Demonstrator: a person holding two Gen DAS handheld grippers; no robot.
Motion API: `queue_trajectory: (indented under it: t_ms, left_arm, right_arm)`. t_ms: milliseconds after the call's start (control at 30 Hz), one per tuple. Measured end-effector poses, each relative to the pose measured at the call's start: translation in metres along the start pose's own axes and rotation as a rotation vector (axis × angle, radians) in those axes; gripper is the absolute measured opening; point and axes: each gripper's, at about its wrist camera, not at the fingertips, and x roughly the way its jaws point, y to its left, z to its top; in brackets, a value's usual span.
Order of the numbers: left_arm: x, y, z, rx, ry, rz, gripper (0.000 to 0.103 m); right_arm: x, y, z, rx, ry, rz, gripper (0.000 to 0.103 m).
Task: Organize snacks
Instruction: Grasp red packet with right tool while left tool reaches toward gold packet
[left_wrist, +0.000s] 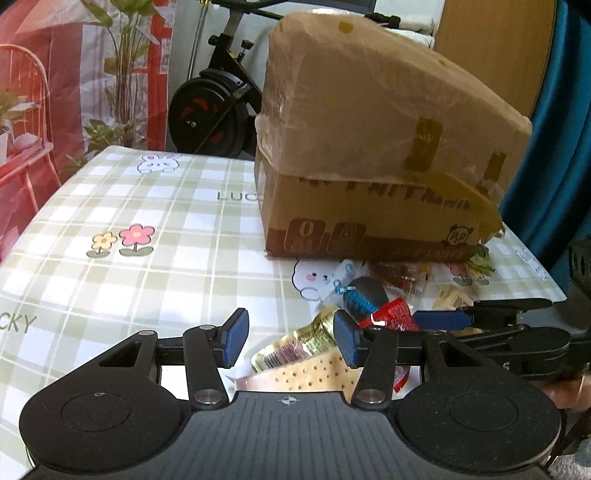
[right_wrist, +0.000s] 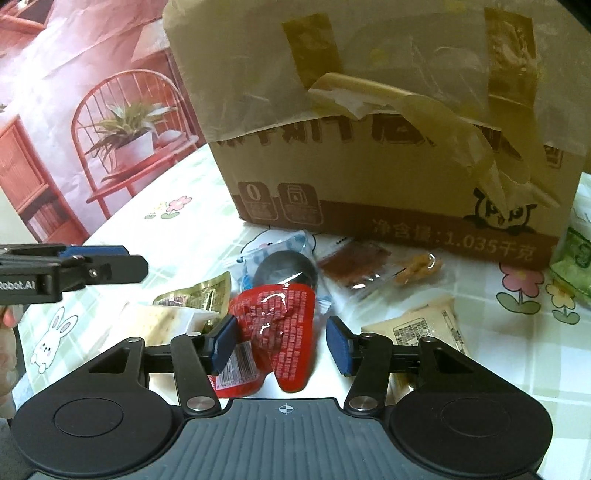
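Right claw straddles red snack packet, pads not pressing.

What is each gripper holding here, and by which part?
Nothing is gripped. The right gripper straddles the red packet, one of its fingers standing clear. The left gripper is open above the gold packet.

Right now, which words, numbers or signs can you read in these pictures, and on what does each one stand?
"净含量:1.035千克": brown band low on the cardboard box.
"0": in an icon on the same box.
"LUC", cut off by the box: checked tablecloth.
"CKY", cut off at the picture's edge: same tablecloth.
"Robot.AI", first letter partly cut off: left gripper.
Large dark letters under the box's tape: partly covered, not readable.
Print on the red packet and beige packet: too small.
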Motion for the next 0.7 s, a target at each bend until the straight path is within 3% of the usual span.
queue_trajectory:
  t_ms: [67, 200, 433, 700]
  left_arm:
    - [0.001, -0.001, -0.003, 0.008, 0.011, 0.002, 0.053]
    - [0.002, -0.001, -0.009, 0.016, 0.027, 0.011, 0.053]
    - [0.01, -0.001, -0.004, -0.002, 0.029, 0.029, 0.053]
    - [0.02, -0.007, -0.008, 0.017, 0.066, 0.057, 0.053]
  right_arm:
    - [-0.001, 0.0, -0.002, 0.012, -0.009, 0.021, 0.039]
    - [-0.011, 0.003, -0.012, 0.017, -0.049, 0.008, 0.036]
    - [-0.041, -0.021, -0.033, 0.144, -0.188, -0.084, 0.036]
    - [-0.041, -0.029, -0.035, 0.179, -0.212, -0.106, 0.036]
